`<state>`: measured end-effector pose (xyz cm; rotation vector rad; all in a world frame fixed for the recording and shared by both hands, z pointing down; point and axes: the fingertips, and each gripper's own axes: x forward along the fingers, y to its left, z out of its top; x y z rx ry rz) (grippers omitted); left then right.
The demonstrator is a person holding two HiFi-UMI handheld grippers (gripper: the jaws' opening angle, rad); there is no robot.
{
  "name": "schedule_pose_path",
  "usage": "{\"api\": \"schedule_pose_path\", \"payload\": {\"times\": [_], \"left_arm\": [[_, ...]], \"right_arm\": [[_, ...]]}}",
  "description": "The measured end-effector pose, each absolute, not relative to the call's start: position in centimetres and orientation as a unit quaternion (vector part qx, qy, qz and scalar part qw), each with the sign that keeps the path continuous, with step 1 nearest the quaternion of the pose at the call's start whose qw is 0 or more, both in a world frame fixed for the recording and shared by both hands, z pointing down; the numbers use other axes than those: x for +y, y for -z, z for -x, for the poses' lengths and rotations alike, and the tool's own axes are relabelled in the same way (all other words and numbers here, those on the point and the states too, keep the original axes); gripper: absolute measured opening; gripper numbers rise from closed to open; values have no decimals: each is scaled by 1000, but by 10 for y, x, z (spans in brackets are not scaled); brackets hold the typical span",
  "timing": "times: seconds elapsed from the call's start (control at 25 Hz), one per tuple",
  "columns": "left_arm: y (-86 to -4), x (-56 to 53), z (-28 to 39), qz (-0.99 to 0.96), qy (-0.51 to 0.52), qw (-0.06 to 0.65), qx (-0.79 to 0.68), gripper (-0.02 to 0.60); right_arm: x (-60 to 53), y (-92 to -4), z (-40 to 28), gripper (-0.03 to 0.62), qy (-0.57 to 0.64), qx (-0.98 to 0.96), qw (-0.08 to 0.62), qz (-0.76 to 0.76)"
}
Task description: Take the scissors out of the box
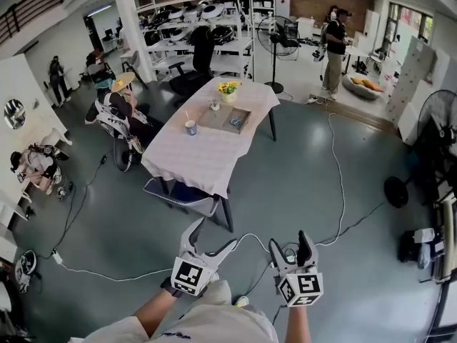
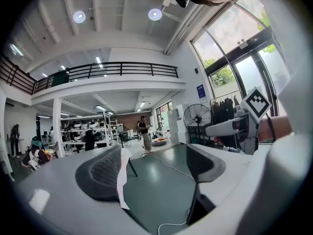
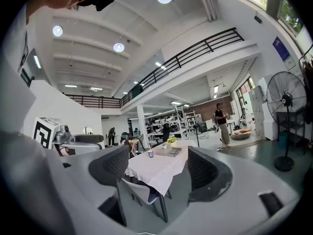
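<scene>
A flat open box (image 1: pixel 225 118) lies on the white-clothed table (image 1: pixel 203 159) well ahead of me; a small bluish item (image 1: pixel 235 122) in it may be the scissors, too small to tell. In the right gripper view the box (image 3: pixel 169 152) shows far off between the jaws. My left gripper (image 1: pixel 212 238) and right gripper (image 1: pixel 290 249) are held low in front of my body, over the floor and far short of the table. Both stand open and empty. The left gripper (image 2: pixel 152 168) frames the cloth's corner (image 2: pixel 122 177); the right gripper (image 3: pixel 161 170) faces the table (image 3: pixel 156 173).
On the table stand a cup (image 1: pixel 191 127), a pot of yellow flowers (image 1: pixel 228 88) and a small jar (image 1: pixel 214 105). A chair (image 1: pixel 182 191) is tucked under the near end. White cables (image 1: pixel 335 184) cross the floor. Standing fans (image 1: pixel 277 38) and several people are around.
</scene>
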<state>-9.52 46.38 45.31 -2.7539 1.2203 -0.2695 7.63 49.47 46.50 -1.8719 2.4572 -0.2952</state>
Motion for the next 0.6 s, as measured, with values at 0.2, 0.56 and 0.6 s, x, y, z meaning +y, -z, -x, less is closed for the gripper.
{"api": "schedule_pose_path", "payload": {"times": [0.2,0.56,0.6], "left_arm": [[-469,446,90,907,111,36,405,400],[-478,358,47,920,80,27,381,371],[-478,343,45,919,77,24,387,370]], "right_arm": [[479,-478,-79,433,98,801,1,591],[382,-472,-106,425,88,807,-32,583],[367,-471,-110,423,85,807,-40,583]]}}
